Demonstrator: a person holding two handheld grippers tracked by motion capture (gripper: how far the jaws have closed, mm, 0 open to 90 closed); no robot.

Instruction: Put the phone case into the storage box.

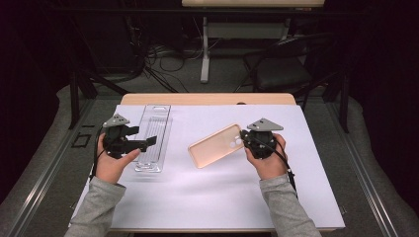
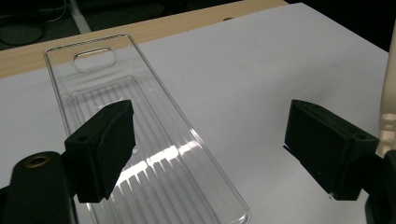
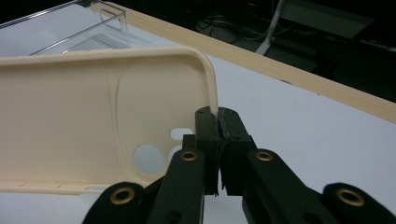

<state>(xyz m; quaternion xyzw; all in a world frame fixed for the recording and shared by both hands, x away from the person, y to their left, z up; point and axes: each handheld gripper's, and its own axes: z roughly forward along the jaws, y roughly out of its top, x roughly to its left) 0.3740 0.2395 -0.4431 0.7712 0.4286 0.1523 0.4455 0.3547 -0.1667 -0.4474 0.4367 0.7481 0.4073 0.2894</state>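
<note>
Beige phone case (image 1: 216,145) edge pinched by right tool (image 1: 243,140), left tool (image 1: 154,141) spread over clear tray (image 1: 159,114)

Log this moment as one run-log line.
right tool: shut on cream phone case edge | left tool: open over clear tray | white sheet

Cream phone case (image 1: 216,145), clear ribbed tray (image 1: 152,137), black claws, white table cover (image 1: 207,192), pale wood edge (image 1: 207,98)

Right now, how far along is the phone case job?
Done: right tongs are shut on the cream phone case, gripping its camera-hole end. In hand: left tongs are open over the clear tray, not gripping it. Left: bringing case and tray together, probably.
</note>
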